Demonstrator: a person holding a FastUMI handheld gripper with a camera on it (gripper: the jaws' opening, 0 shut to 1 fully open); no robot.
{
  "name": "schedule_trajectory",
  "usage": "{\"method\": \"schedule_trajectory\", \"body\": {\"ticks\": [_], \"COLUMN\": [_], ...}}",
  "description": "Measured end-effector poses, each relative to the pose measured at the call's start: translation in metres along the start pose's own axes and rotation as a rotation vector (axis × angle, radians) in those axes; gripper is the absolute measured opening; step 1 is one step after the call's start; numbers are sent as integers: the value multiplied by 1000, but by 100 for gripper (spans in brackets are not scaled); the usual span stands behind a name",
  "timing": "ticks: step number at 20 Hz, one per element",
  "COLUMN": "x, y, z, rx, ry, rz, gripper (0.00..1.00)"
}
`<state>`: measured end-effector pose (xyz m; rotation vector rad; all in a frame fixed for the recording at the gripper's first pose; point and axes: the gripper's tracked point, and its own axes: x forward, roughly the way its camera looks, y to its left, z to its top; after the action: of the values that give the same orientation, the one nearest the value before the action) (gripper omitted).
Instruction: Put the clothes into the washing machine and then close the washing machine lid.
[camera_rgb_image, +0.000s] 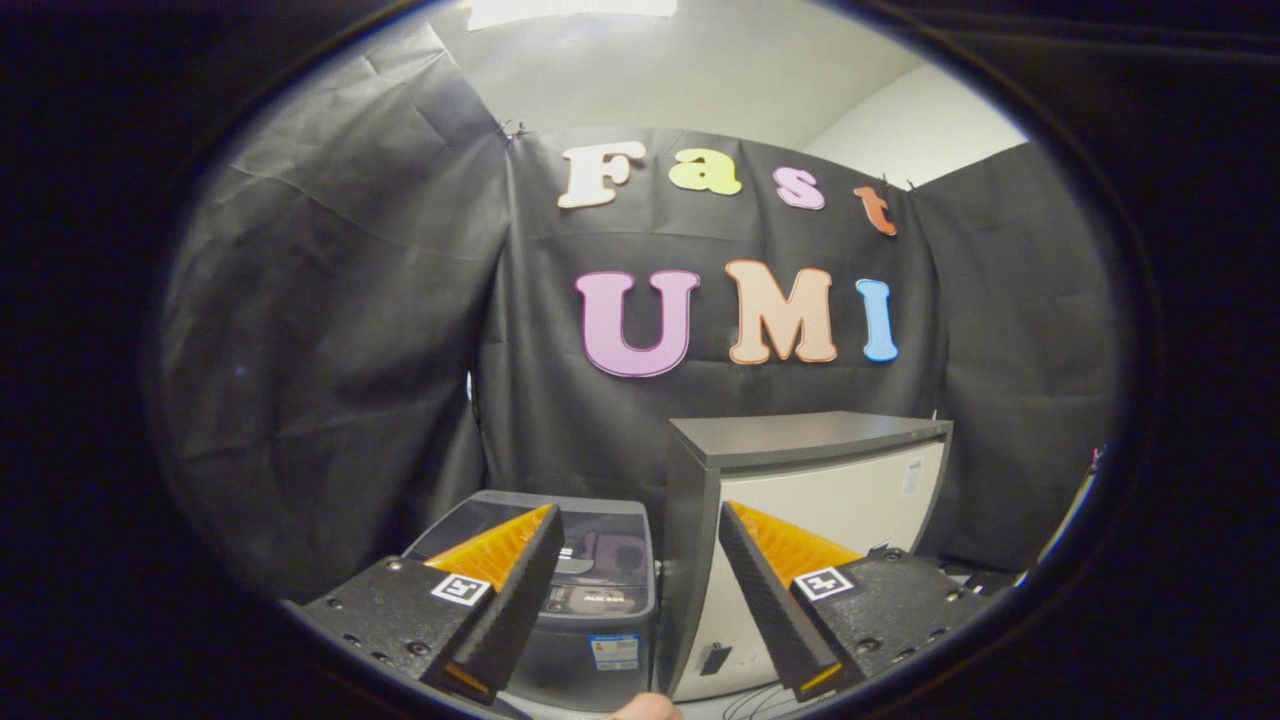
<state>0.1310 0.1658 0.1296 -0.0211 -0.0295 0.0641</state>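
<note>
Empty, spread gripper facing washing machine

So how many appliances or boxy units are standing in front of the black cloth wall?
2: a small dark grey top-loading washing machine just beyond the open gripper, and a taller white cabinet with a grey top right beside it. Others may be hidden.

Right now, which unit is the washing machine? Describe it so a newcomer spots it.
Against the black cloth wall stand two units. The washing machine is the lower, dark grey one beyond the open gripper, beside the taller pale cabinet. It alone has a top lid.
</note>
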Motion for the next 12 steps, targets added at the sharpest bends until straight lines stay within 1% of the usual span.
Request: {"method": "schedule_trajectory", "body": {"ticks": [2, 4, 6, 7, 9, 11, 12], "x": [4, 8, 9, 10, 15, 17, 15], "y": [-11, -15, -22, -30, -43, -44, -42], "z": [-5, -7, 0, 5, 2, 1, 5], "rx": [19, 47, 83, 88, 66, 69, 87], "ry": [4, -4, -55, -84, -95, -93, -114], "rz": [-2, 15, 16, -8, -31, -26, -11], "gripper": [95, 95, 95, 95, 95, 96, 96]}}
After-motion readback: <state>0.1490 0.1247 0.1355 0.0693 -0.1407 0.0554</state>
